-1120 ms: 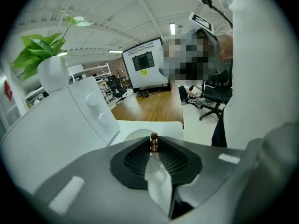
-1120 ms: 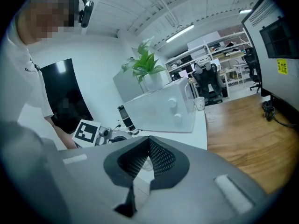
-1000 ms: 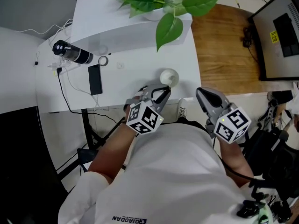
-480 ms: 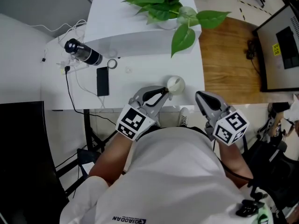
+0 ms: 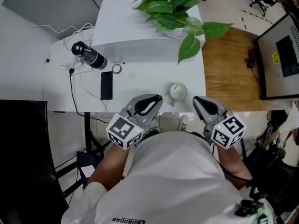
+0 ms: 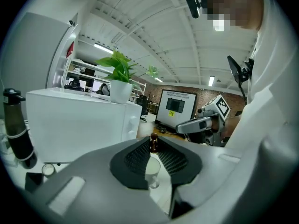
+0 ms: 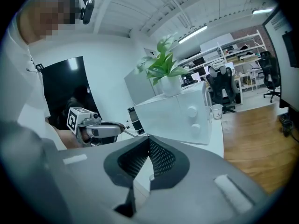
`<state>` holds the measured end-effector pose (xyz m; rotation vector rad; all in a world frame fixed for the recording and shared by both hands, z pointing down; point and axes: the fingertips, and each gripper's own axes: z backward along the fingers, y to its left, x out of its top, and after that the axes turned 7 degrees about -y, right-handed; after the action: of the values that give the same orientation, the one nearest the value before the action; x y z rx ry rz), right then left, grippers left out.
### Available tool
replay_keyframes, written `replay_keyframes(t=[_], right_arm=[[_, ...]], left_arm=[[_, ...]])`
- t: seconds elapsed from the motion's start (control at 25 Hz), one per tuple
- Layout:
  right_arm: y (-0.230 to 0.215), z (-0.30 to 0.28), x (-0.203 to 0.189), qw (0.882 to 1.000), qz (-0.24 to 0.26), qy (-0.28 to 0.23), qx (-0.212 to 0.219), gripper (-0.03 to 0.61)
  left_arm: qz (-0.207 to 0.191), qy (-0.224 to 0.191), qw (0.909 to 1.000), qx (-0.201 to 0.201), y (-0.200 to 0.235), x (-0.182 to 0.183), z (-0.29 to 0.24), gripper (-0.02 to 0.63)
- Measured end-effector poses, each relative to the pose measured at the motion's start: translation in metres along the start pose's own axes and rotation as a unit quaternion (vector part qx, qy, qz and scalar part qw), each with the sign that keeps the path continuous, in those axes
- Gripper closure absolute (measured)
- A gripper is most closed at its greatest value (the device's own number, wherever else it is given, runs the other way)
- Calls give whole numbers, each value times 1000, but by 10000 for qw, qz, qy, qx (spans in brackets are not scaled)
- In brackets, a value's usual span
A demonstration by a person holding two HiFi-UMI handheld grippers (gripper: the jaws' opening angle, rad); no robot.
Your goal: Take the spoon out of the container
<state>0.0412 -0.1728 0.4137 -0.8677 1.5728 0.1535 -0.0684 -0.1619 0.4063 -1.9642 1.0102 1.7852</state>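
Observation:
A white mug [image 5: 178, 91] stands near the front edge of the white table [image 5: 140, 90]. My left gripper [image 5: 158, 99] is just left of it, shut on a thin spoon [image 5: 163, 97] that points toward the mug. In the left gripper view the spoon's brown end [image 6: 153, 143] sits between the pads, and the mug [image 6: 152, 171] shows below them. I cannot tell whether the spoon's far end is inside the mug. My right gripper [image 5: 196, 100] hovers at the table's edge to the right of the mug, shut and empty, its pads meeting at the tips [image 7: 148, 138].
A white boxy appliance [image 5: 140, 41] with a potted plant [image 5: 173, 8] on top fills the back of the table. A black bottle [image 5: 88, 56], a tape roll [image 5: 116, 69], a phone [image 5: 106, 85] and cables [image 5: 79, 80] lie at the left. Wooden floor [image 5: 229, 64] is to the right.
The left gripper has drawn back a little from the mug toward the table's front edge, still holding the spoon. The head view has shifted. The right gripper has hardly moved.

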Motion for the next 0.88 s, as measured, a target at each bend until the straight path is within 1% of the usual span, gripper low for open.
replay_keyframes(t=[0.24,0.52,0.88], right_arm=[[0,1,-1,10000,-1,8,-19,572],[3,2,-1,10000,9,-7,-92,572],[17,1,-6,9992,-74,-65,-385,572]], left_arm=[[10,-32,10000,32,4,3,6,560],[-26,-26,10000,-40,3,5,5,560],[-56,-12,9997,-250,5,2,16,560]])
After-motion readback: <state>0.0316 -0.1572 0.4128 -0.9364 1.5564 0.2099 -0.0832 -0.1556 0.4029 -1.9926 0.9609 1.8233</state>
